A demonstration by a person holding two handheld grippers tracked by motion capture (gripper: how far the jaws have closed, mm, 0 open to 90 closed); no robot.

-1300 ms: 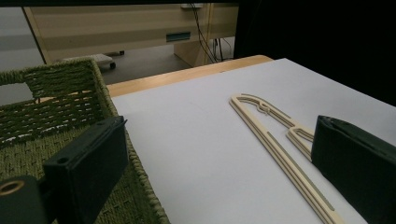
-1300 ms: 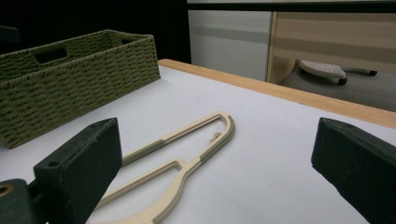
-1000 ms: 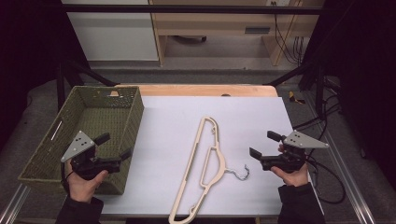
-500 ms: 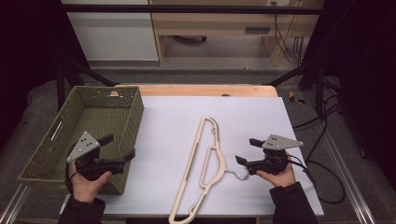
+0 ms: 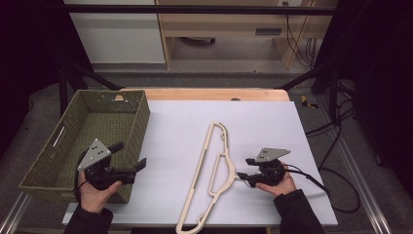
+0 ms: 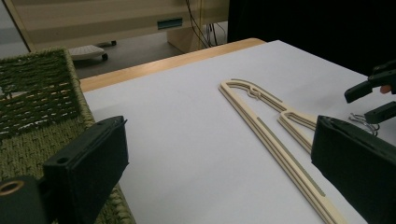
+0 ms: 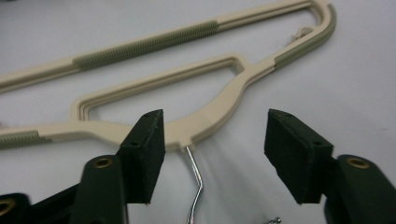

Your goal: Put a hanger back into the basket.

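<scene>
While our left gripper [image 5: 130, 157] hovers with jaws spread wide beside the green woven basket [image 5: 46, 161] at the table's left edge, we hold our right gripper [image 7: 212, 156] low over the white table [image 5: 175, 136]. Its jaws stand apart on either side of the metal hook [image 7: 195, 186] of the cream hanger [image 5: 216, 165], which lies flat mid-table.
</scene>
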